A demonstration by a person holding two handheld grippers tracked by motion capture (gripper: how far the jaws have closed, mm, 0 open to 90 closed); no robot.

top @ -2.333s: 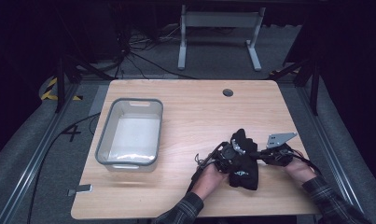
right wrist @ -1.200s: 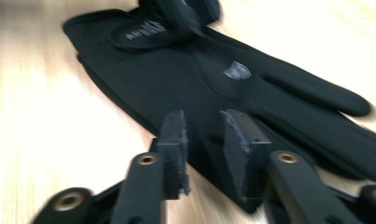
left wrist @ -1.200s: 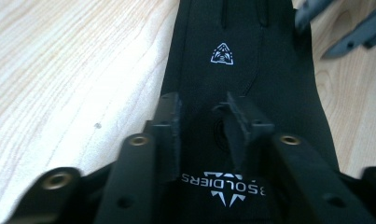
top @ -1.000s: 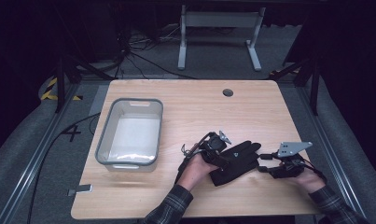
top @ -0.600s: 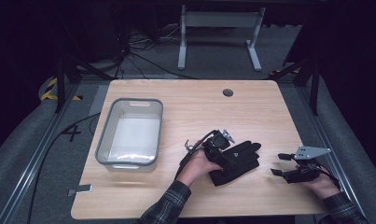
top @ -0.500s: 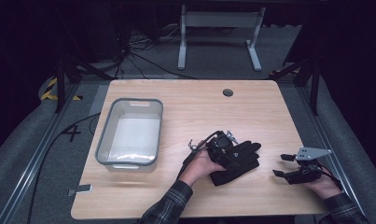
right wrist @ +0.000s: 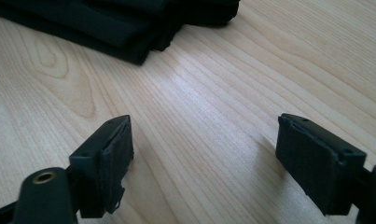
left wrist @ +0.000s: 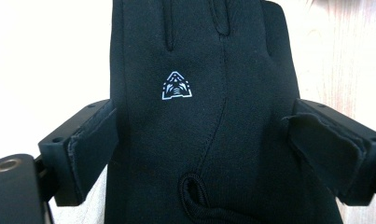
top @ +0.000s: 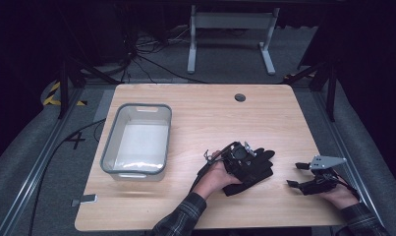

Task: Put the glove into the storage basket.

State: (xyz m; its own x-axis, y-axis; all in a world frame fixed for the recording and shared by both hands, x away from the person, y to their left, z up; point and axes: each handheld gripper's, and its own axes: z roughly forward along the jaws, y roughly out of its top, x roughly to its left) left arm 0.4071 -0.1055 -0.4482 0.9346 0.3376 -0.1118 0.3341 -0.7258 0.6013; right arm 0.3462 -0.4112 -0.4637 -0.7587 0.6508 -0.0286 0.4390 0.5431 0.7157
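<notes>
Both hand-held grippers just opened; left hand-held gripper (left wrist: 195,154) straddles black glove (top: 252,167) unclamped; right hand-held gripper (top: 295,175), jaws apart, withdrawn right of glove; glove released, folded on counter (top: 200,113).

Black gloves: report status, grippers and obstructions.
Left gripper open, just released, straddling black gloves. Right gripper open, fingers just spread, nothing between. Gloves stacked on table. Nothing in the way.

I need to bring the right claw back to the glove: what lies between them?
Bare wooden table. The right gripper view shows plain tabletop from the open right claw to the black glove.
</notes>
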